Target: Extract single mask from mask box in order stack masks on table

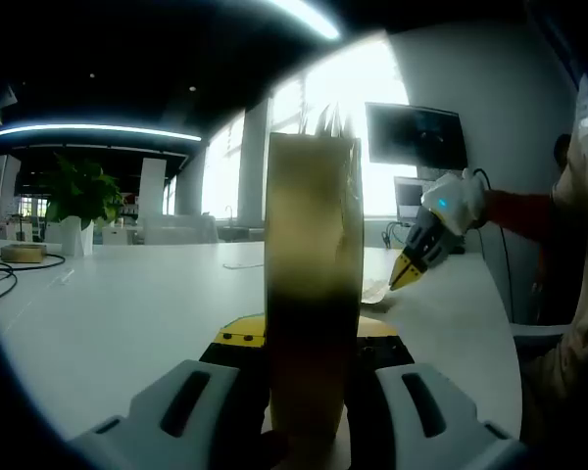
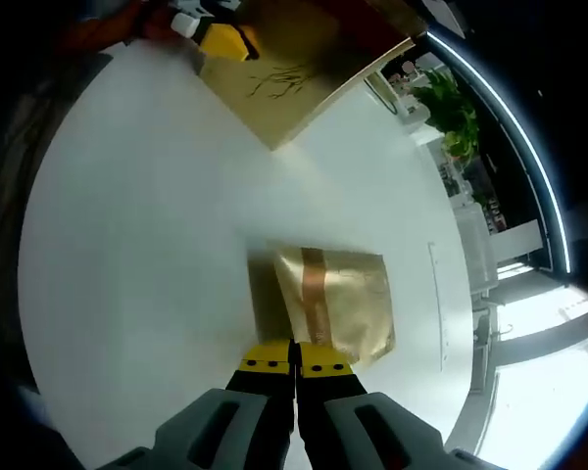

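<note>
The flat gold foil mask packet (image 2: 338,299) with a coppery stripe down its middle lies on the white round table (image 2: 127,255), its near edge just ahead of the right gripper (image 2: 296,368), whose yellow-tipped jaws are pressed together with no visible gap; whether they nip the packet's edge cannot be told. The tall tan cardboard mask box (image 1: 312,294) stands upright between the left gripper (image 1: 309,343) jaws, which pinch its lower part from both sides. In the right gripper view the box appears at the far end of the table, well apart from the packet. The step in hand looks like laying the packet down. To do it well, the right gripper should part gently and draw straight back so the packet stays flat, while the box is kept steady.
</note>
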### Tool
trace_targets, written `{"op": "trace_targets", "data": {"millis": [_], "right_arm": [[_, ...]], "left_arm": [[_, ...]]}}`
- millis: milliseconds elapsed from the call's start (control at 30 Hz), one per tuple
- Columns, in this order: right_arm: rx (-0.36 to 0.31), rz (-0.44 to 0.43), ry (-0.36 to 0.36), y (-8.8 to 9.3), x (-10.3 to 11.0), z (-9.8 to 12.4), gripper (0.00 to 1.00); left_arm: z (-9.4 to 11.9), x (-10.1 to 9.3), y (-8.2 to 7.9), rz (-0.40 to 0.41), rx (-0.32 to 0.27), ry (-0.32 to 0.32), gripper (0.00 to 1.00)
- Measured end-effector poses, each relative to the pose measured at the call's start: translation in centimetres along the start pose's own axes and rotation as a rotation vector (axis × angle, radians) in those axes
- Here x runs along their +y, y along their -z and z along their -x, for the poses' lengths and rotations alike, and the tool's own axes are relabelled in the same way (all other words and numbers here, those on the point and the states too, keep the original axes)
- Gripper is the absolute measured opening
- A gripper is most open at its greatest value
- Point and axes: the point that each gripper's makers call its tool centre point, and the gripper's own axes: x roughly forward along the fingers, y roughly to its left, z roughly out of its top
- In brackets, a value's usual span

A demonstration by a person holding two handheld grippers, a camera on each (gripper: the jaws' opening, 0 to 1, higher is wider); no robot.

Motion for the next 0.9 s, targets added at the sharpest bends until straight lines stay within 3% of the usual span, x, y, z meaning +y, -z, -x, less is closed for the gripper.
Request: {"op": "trace_targets", "data": {"millis": [433, 900], "right_arm": [[0.004, -0.033, -0.025, 0.3, 0.7, -0.1, 0.00], [-0.042, -0.069, -0.033, -0.6, 1.0, 1.5, 0.03]], "left_arm": [[-0.1, 0.0, 0.0, 0.000, 0.000, 0.000, 0.19], [0.0, 0.0, 0.0, -0.003, 0.001, -0.001, 0.19]]}}
